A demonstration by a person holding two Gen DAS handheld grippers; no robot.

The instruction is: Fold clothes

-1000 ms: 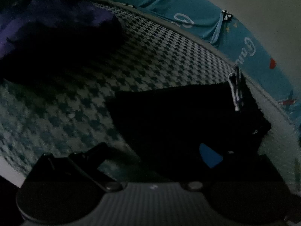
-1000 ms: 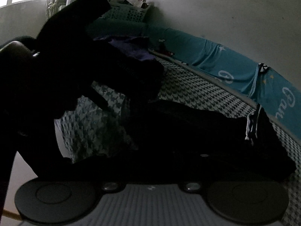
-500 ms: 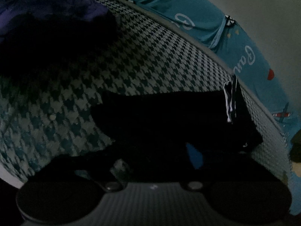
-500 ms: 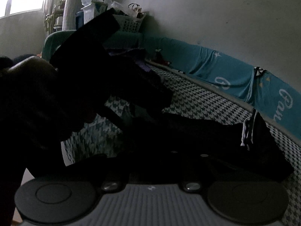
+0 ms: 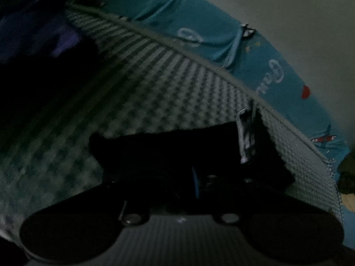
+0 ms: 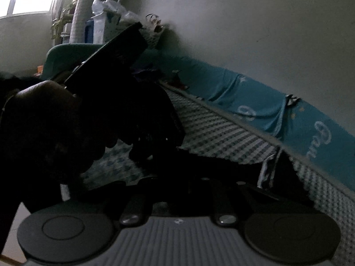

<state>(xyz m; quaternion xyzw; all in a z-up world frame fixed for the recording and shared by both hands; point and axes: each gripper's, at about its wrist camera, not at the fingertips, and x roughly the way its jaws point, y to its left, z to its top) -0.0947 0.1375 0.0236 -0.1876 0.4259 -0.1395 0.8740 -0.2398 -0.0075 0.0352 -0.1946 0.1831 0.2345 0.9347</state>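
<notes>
A black garment (image 5: pixel 177 153) with a white drawstring (image 5: pixel 245 137) lies flat on the houndstooth bed cover (image 5: pixel 155 84). It also shows in the right wrist view (image 6: pixel 221 170), with the drawstring (image 6: pixel 267 170) at its right. My left gripper (image 5: pixel 195 184) sits low over the garment's near edge, its fingers close together with a blue pad edge showing. My right gripper (image 6: pixel 199 190) is at the same near edge, its fingers dark against the cloth. The left hand and its gripper body (image 6: pixel 99 110) fill the left of the right wrist view.
A pile of dark and purple clothes (image 5: pixel 44 44) lies at the far left of the bed. A teal printed sheet (image 5: pixel 244 51) hangs along the wall behind. A basket with bags (image 6: pixel 124 22) and a window stand at the far end.
Both grippers have moved forward and down onto the garment's near edge. The left gripper's fingers have closed together from wide open.
</notes>
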